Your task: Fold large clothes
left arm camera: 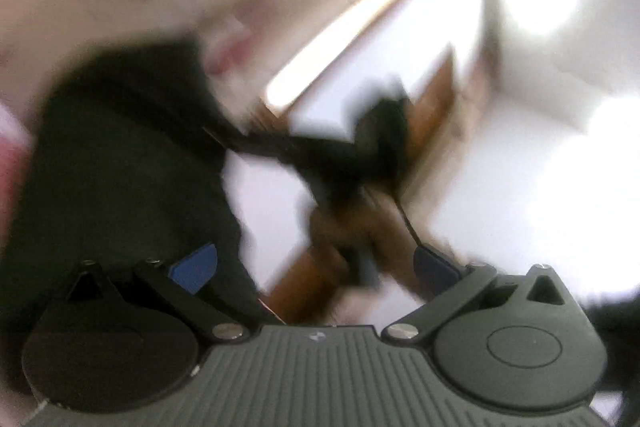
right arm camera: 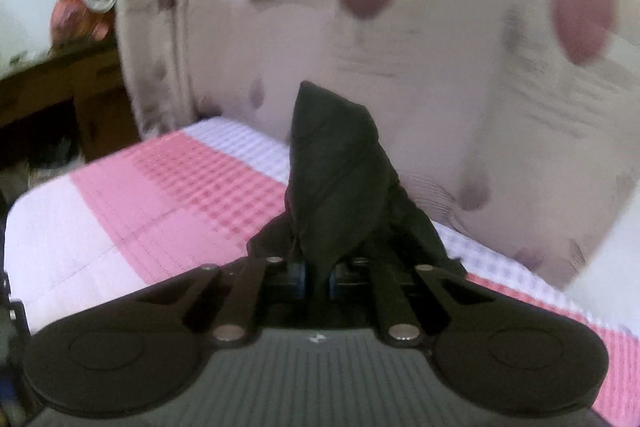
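Right hand-held gripper point(right arm camera: 319, 277) pinches a peak of black garment point(right arm camera: 340, 179) straight ahead above the pink checked bed point(right arm camera: 160, 187), while the left hand-held gripper point(left arm camera: 316, 263) gapes empty beside its hanging bulk

black cloth garment point(right arm camera: 336, 183): matt, soft, creased folds
pink-and-white checked bedspread point(right arm camera: 168, 195): woven cloth, waffle-textured, matt
pale curtain with mauve blotches point(right arm camera: 420, 39): thin cloth, blurred
right tongs point(right arm camera: 319, 277): matt black plastic, ribbed grey housing, shiny metal pins
left tongs point(left arm camera: 316, 263): same plastic, blue pads point(left arm camera: 196, 267)
brown furniture point(right arm camera: 92, 99): wood
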`<state>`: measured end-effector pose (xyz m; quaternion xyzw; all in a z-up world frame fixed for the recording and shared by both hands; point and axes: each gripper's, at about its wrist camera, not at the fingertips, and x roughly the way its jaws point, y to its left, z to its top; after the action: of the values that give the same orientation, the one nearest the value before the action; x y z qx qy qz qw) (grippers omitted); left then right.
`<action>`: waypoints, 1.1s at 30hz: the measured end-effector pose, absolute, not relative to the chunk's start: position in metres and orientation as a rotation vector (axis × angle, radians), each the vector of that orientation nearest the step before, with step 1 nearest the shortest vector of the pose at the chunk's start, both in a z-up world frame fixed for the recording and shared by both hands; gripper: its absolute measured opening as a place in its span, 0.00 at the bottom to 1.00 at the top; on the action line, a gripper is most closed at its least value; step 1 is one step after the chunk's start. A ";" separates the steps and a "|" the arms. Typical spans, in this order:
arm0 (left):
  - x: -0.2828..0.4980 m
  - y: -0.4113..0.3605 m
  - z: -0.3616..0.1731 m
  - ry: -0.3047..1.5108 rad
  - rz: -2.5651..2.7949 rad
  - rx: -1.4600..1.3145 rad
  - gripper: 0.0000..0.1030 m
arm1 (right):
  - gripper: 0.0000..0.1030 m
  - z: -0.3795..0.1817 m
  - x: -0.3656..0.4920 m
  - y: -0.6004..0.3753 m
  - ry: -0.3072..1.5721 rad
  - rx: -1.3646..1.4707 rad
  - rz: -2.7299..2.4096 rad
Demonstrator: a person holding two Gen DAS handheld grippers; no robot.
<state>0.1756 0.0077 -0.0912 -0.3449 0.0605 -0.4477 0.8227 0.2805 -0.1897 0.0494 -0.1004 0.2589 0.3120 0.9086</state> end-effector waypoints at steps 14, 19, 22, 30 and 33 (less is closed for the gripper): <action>0.248 0.018 -0.073 0.259 -0.781 -0.783 1.00 | 0.08 -0.030 0.237 -0.367 0.422 0.513 0.473; 0.263 -0.033 -0.061 0.307 -0.888 -0.640 1.00 | 0.08 -0.052 0.225 -0.407 0.377 0.606 0.473; 0.264 -0.072 -0.060 0.351 -0.921 -0.521 1.00 | 0.08 -0.067 0.228 -0.420 0.385 0.658 0.476; 0.275 -0.106 -0.094 0.410 -0.933 -0.395 1.00 | 0.16 -0.090 0.189 -0.471 0.327 0.832 0.311; 0.278 -0.101 -0.101 0.412 -0.954 -0.423 1.00 | 0.19 -0.089 0.179 -0.488 0.421 0.720 0.180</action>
<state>0.2776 -0.1014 -0.1010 -0.2007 0.1954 -0.4522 0.8468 0.1787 -0.4878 -0.0885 0.3494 0.2040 0.0873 0.9103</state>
